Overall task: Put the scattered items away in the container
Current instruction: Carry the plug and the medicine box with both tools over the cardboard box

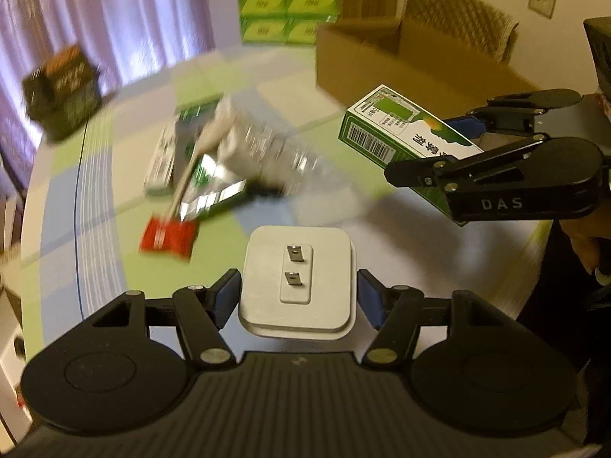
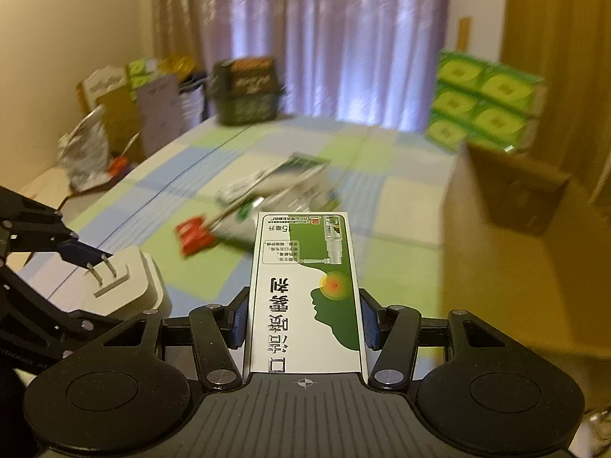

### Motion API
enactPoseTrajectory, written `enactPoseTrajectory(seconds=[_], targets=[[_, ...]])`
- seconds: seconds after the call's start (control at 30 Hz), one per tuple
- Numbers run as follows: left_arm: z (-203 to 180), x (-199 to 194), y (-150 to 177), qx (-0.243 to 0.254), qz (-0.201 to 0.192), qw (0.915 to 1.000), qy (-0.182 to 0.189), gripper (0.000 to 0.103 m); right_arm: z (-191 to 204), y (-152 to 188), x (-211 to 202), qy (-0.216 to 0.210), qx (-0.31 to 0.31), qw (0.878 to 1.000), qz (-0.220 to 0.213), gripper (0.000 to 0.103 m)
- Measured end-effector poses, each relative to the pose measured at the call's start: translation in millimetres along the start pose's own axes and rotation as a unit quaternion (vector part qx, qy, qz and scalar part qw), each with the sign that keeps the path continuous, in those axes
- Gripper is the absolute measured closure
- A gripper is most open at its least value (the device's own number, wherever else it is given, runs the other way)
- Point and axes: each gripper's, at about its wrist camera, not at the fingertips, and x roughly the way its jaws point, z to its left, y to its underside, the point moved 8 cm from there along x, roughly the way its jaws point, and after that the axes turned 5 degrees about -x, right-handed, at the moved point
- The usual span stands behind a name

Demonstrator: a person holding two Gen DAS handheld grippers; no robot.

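While both hands carry a load above the surface [image 1: 114,175], neither item has reached the cardboard box [image 1: 382,53] at the far right. The left tool [image 1: 298,297] is clamped on a white plug adapter [image 1: 298,278], its blue pads pressing the two flat sides, prongs facing up. The right tool [image 2: 303,320] is closed on a green-and-white carton [image 2: 305,290], gripped across its narrow width near one end, so most of the length sticks out ahead.

The adapter is a hard, smooth plastic block, probably dense for its bulk; it will not give under the pads, but a slick shell could slide if the grip loosens, so holding it square across the flat sides is sound. The carton is thin card, light and likely part hollow; too hard a squeeze would dent it, and held at one end it could swing. A hold nearer the middle would steady it.

Still lying on the surface are a red packet [image 1: 168,236], a flat green packet [image 1: 206,191] and what may be a clear plastic bottle [image 1: 263,145], though motion blur makes that one hard to read. These look light; the bottle would roll and crush easily.
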Motion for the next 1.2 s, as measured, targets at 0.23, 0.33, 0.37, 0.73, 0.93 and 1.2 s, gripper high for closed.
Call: enactPoseTrajectory(seconds=[0.23,0.33,0.37,0.73,0.93,1.2], targets=[[-60,-10,-82,0.034,-0.051,0.9977,0.030,0.042,-82,-39,-45,0.058,0.031,0.997,-0.032,0.046],[-92,-6,-116,0.053,-0.069,0.9950,0.048,0.042,-124,-48,-57,0.087,0.039,0.995,-0.037,0.046],[-102,-3,-125,0.058,-0.074,0.9941,0.054,0.042,-136,-48,-59,0.093,0.044,0.994,-0.035,0.046],[-184,69,-189,0.086,-0.083,0.9883,0.094,0.042,-231,-10,-41,0.116,0.093,0.989,0.012,0.046],[-199,108,-189,0.096,-0.067,0.9881,0.099,0.042,-249,9,-25,0.109,0.104,0.988,0.027,0.045],[-204,140,-181,0.118,-0.054,0.9874,0.090,0.042,-265,20,-7,0.109,0.108,0.987,0.036,0.045]])
